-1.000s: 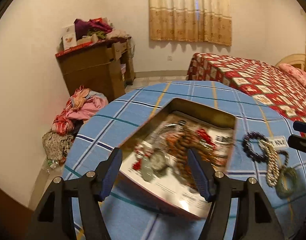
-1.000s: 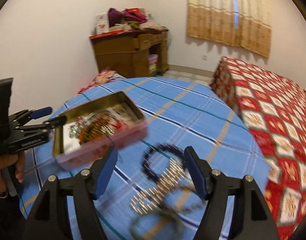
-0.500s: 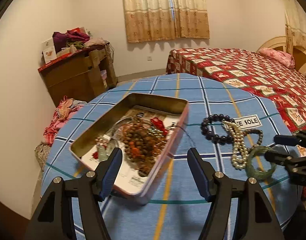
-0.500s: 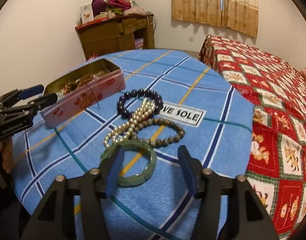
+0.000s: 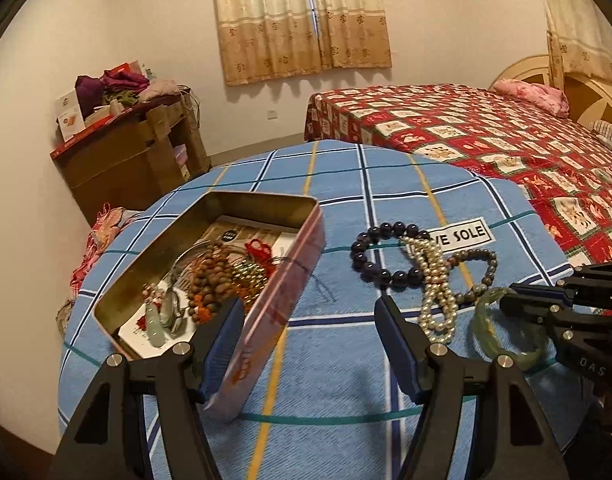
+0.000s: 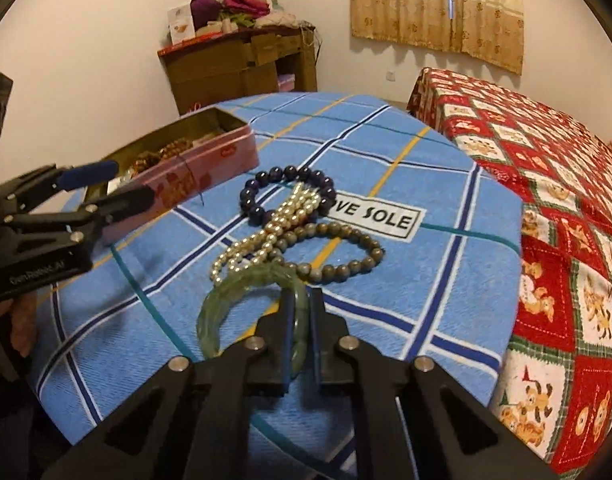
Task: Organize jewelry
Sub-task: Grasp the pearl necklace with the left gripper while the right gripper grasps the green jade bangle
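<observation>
Two grippers work over the blue checked cloth [image 5: 346,360]: the left gripper [image 5: 306,344] gapes beside the tin [image 5: 265,312], right of it lie bead strands [image 6: 281,216], and the right gripper [image 6: 299,320] has just clamped the green bangle [image 6: 213,304] near the table's front edge.

Two hand-held grippers: left [image 5: 308,344] and right [image 6: 299,320]. One tin [image 5: 306,240] on the bench [image 5: 330,364]. Loose beside it lie four pieces: one dark bead bracelet [image 6: 289,174], one pearl string [image 6: 265,236], one grey-brown bead bracelet [image 6: 346,264], one green bangle [image 6: 221,300].
</observation>
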Demonstrator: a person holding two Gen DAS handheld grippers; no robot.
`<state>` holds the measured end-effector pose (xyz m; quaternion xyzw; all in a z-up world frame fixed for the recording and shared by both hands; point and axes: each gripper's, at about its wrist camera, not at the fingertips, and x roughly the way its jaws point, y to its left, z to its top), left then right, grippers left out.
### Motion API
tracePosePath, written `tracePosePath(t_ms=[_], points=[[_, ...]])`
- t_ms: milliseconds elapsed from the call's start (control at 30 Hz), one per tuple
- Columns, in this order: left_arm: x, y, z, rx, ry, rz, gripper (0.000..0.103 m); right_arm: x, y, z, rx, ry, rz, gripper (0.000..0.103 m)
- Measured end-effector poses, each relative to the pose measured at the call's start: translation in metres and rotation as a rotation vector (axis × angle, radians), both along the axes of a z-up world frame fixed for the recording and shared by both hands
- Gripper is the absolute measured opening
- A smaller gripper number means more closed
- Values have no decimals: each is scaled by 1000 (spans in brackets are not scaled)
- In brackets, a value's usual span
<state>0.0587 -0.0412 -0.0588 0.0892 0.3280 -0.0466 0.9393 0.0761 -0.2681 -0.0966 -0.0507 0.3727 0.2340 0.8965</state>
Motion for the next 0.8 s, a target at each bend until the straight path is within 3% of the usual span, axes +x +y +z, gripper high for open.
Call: tracePosePath(t_ms=[300,667,800], points=[[18,-35,-7,-49,63,-75,67,11,-24,6,-2,-23,-90,9],[43,-58,-17,-74,132,-112,67,14,-34,4,34,-23,-101,9],[47,-65,-22,-59,170,-141,48,14,-34,3,37,-20,-98,9]])
